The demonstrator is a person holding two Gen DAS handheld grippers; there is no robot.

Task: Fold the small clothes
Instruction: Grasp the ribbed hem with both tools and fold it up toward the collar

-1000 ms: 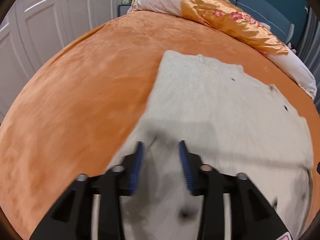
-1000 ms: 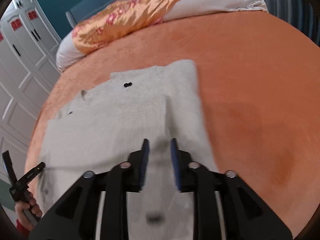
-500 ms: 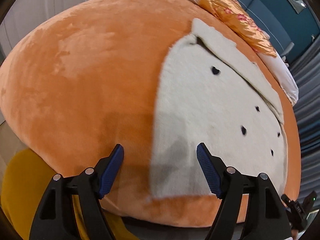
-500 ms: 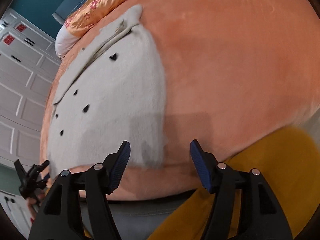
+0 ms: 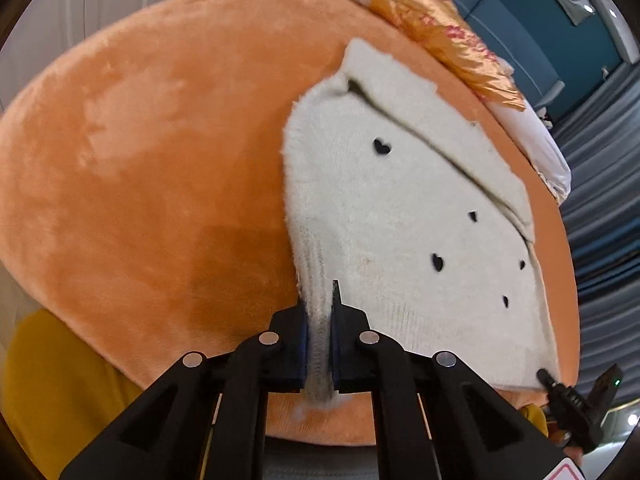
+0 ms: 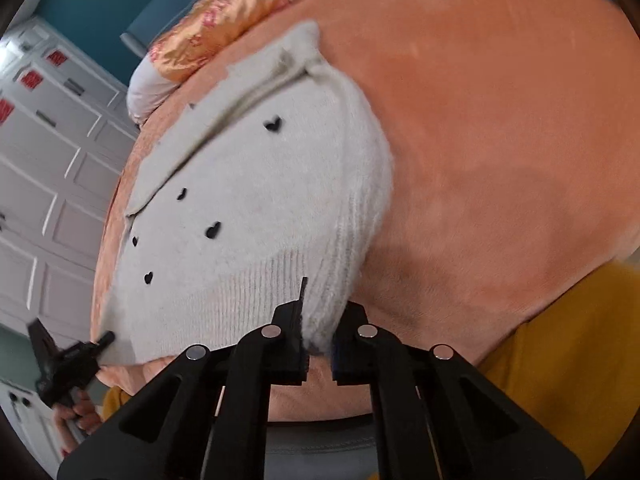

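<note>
Two grips are on: the left gripper [image 5: 319, 334] is clamped on the near-left hem corner of the fuzzy off-white knitted sweater with small black hearts [image 5: 400, 216], and the right gripper [image 6: 319, 338] is clamped on the near-right hem corner, ribbed knit bunched between the blue pads in both wrist views.

The sweater lies on the plush orange bedspread [image 5: 140, 160], hem right at the near edge of the bed, with an already folded flap (sleeve or side panel, can't tell which) running along its far side. A gold floral satin pillow [image 5: 444, 36] and a white pillow [image 5: 548, 152] sit at the far end, well apart from the garment.

Step, as I read it: corners secured for the lengthwise fold, hem to collar; lift not begun, since most of the body lies flat.

The next move calls for:
- raising both corners together, level, so the hem stays straight
- carrying them to the far edge and laying the hem over the folded flap
- keeping tension between the grippers, as the knit is soft and will sag in the middle
- releasing only once the fabric is down flat
</note>
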